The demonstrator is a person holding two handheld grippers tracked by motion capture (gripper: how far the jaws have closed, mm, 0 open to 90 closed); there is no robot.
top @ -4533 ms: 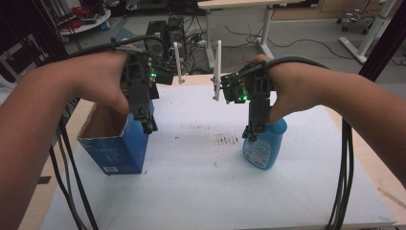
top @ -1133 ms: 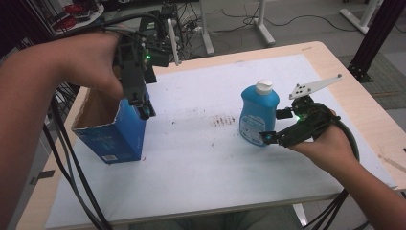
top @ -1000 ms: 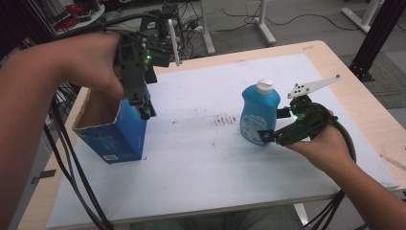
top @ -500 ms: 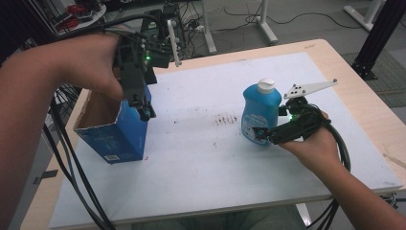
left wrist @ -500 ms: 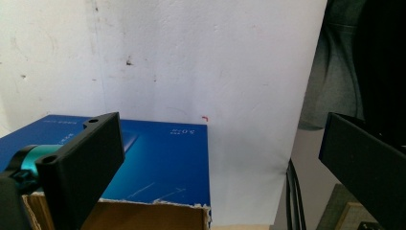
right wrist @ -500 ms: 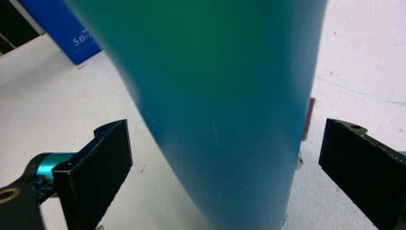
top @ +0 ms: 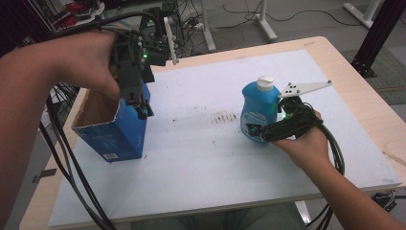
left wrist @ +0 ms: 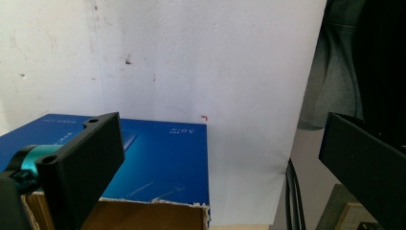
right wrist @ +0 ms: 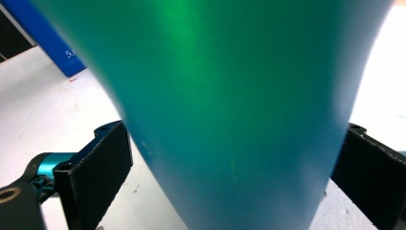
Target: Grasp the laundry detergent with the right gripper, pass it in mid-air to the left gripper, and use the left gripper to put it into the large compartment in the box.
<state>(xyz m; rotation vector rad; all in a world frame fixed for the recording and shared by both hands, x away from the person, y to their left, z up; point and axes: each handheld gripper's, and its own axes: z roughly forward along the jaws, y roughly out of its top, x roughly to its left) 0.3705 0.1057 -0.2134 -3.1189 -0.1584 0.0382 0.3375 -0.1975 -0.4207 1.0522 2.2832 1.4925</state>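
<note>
A blue detergent bottle (top: 256,108) with a white cap stands upright right of the board's middle. My right gripper (top: 257,131) comes in low from its right, open, with a jaw on each side of the bottle's base. In the right gripper view the bottle (right wrist: 230,96) sits between the wide-apart jaws of that gripper (right wrist: 234,184). An open blue cardboard box (top: 112,132) stands at the left. My left gripper (top: 140,109) points down over its right wall. In the left gripper view this gripper (left wrist: 218,163) is open and straddles the box's (left wrist: 163,158) torn top edge.
A white foam board (top: 191,163) covers the wooden table (top: 368,105), with dark smudges near its middle. Black cables (top: 62,158) trail off the left edge, and another cable loops from the right hand. Beyond the far edge stand desk legs and floor equipment.
My right gripper left the top of the bottle, came down to its right side and slid in until its jaws flank the base. The left gripper stayed over the box.
</note>
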